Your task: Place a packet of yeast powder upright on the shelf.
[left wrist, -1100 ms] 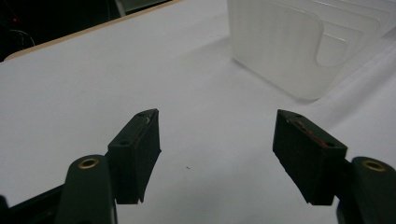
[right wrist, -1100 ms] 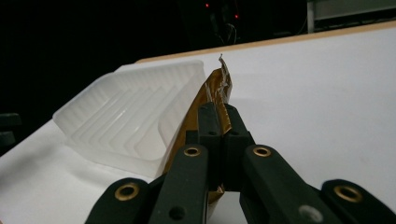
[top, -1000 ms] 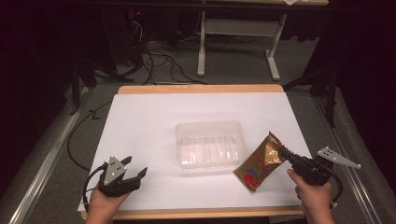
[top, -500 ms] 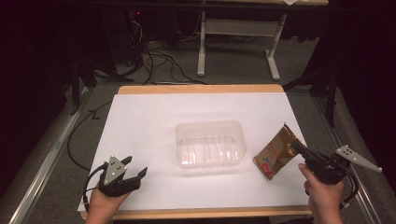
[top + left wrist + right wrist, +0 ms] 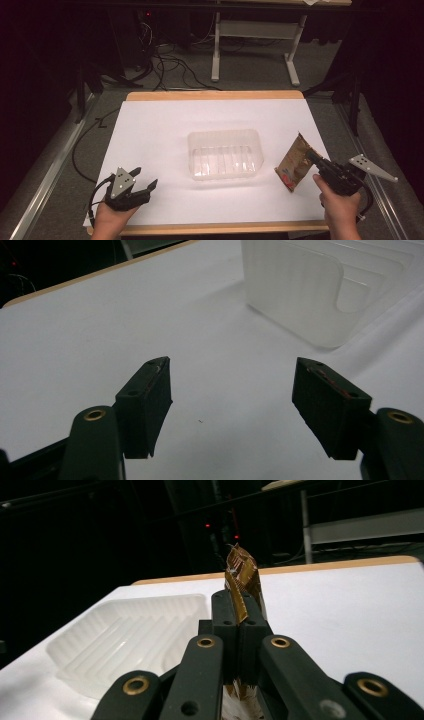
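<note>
A gold and brown snack packet point(image 5: 295, 162) with a red patch hangs above the table's right edge, gripped near one edge by my right gripper point(image 5: 314, 161), which is shut on it. In the right gripper view the packet point(image 5: 243, 577) sticks up edge-on from between the closed pads. A clear plastic tray point(image 5: 225, 153) lies at the middle of the white table, left of the packet; it is also seen from the right gripper as a ribbed tray point(image 5: 125, 640). My left gripper point(image 5: 144, 181) rests at the front left corner, open, with bare table between its pads point(image 5: 150, 400).
The tray's corner point(image 5: 300, 295) lies ahead and to the right of the left gripper. The white table sheet point(image 5: 165, 130) has a wooden rim at back and front. Cables and a white desk frame point(image 5: 250, 45) stand on the floor behind the table.
The right hand carried the packet rightward and slightly back, away from the tray, and the packet now stands more upright. The left gripper kept still.
</note>
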Action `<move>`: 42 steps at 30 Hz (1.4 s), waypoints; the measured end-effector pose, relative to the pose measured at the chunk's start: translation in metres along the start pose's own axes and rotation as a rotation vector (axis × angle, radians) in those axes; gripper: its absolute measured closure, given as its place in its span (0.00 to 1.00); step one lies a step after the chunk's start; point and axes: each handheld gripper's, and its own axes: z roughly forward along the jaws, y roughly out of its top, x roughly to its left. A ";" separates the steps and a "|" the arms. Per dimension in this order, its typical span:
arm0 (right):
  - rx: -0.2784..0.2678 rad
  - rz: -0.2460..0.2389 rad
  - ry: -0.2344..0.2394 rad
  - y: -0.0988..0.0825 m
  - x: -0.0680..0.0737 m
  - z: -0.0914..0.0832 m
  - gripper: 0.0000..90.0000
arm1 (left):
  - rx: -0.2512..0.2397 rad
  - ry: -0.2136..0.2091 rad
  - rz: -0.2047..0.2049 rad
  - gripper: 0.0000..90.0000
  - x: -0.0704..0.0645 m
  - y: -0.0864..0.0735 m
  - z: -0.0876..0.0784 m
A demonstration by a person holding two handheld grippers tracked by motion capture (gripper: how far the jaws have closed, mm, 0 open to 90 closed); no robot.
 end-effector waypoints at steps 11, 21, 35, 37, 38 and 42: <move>0.015 0.008 0.075 -0.001 0.023 0.012 1.00 | 0.003 -0.003 0.001 0.36 0.002 0.000 0.001; -0.056 0.036 0.067 0.014 0.021 0.006 1.00 | 0.001 0.003 -0.005 0.36 0.001 -0.001 0.000; -0.133 0.023 0.059 0.059 0.044 0.007 1.00 | -0.011 0.000 -0.007 0.36 0.002 -0.001 -0.002; -0.142 0.018 0.057 0.065 0.048 0.008 1.00 | -0.018 0.001 -0.013 0.36 0.003 0.000 -0.003; -0.148 0.018 0.057 0.068 0.050 0.008 1.00 | -0.022 0.004 -0.012 0.36 0.003 0.000 -0.003; -0.165 0.024 0.066 0.078 0.058 0.012 1.00 | -0.028 0.007 -0.013 0.36 0.002 0.000 -0.005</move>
